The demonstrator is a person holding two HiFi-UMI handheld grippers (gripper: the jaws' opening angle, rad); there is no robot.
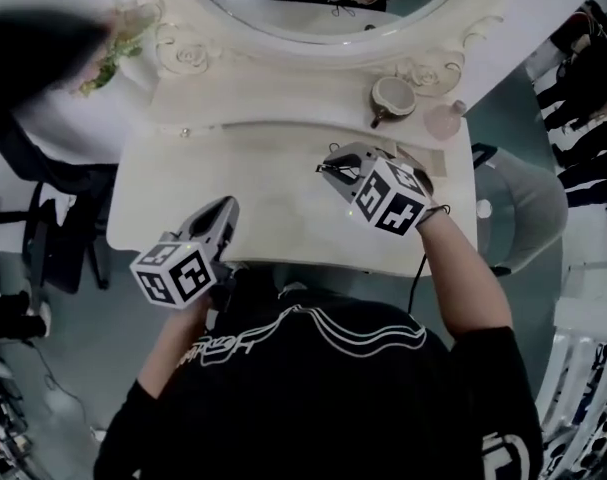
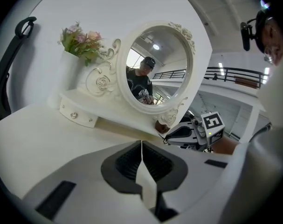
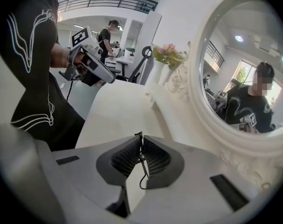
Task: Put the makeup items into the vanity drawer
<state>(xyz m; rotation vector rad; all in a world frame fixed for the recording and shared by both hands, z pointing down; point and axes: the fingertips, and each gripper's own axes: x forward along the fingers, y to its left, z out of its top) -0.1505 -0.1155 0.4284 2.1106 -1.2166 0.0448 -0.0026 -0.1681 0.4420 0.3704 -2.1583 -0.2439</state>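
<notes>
My right gripper [image 1: 325, 168] hovers over the right half of the white vanity top [image 1: 283, 218]. It is shut on a thin black wire-like item [image 3: 141, 164], whose hooked end hangs below the pads. My left gripper [image 1: 228, 206] is over the table's front left, shut, with nothing between its jaws [image 2: 141, 143]. A round cream jar with a dark handle [image 1: 393, 96] and a pale pink round item [image 1: 445, 120] sit at the back right under the mirror. A small drawer front with a crystal knob [image 2: 73, 115] sits in the raised shelf at the left.
The oval mirror [image 1: 328, 3] with its carved frame stands at the back. A white vase of pink flowers [image 2: 80, 41] is at the back left. A clear chair [image 1: 528, 203] is to the right of the table, and dark chair legs [image 1: 43, 238] to the left.
</notes>
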